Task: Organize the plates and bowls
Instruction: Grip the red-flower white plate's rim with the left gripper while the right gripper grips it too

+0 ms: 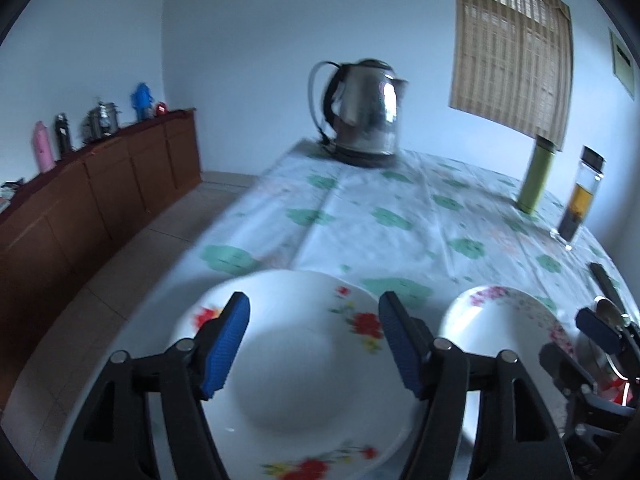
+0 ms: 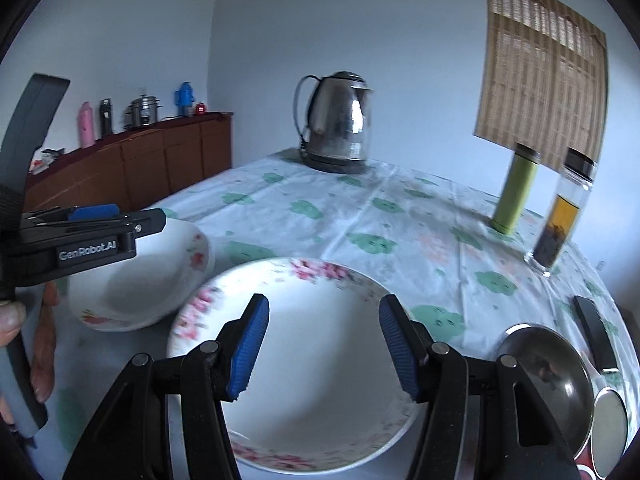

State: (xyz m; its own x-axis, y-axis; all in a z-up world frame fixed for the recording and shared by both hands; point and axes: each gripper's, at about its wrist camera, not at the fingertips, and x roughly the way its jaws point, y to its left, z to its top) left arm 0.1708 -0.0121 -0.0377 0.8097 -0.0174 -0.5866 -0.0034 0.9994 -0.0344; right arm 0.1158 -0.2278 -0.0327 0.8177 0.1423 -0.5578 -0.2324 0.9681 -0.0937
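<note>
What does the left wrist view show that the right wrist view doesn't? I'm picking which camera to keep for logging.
Only the left wrist view shows the red-flowered plate whole, under the open left gripper.
Only the right wrist view shows the steel ladle clearly, and the whole pink-flowered plate below the open right gripper.
Both show the kettle, green flask, tea bottle and sideboard.

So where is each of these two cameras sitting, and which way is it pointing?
Left wrist: rides the left gripper, looking along its open fingers over the red-flowered plate; right gripper at the edge.
Right wrist: rides the right gripper, open above the pink-flowered plate; the left gripper and the person's hand show at left.
Shared: both plates, kettle, green flask.
</note>
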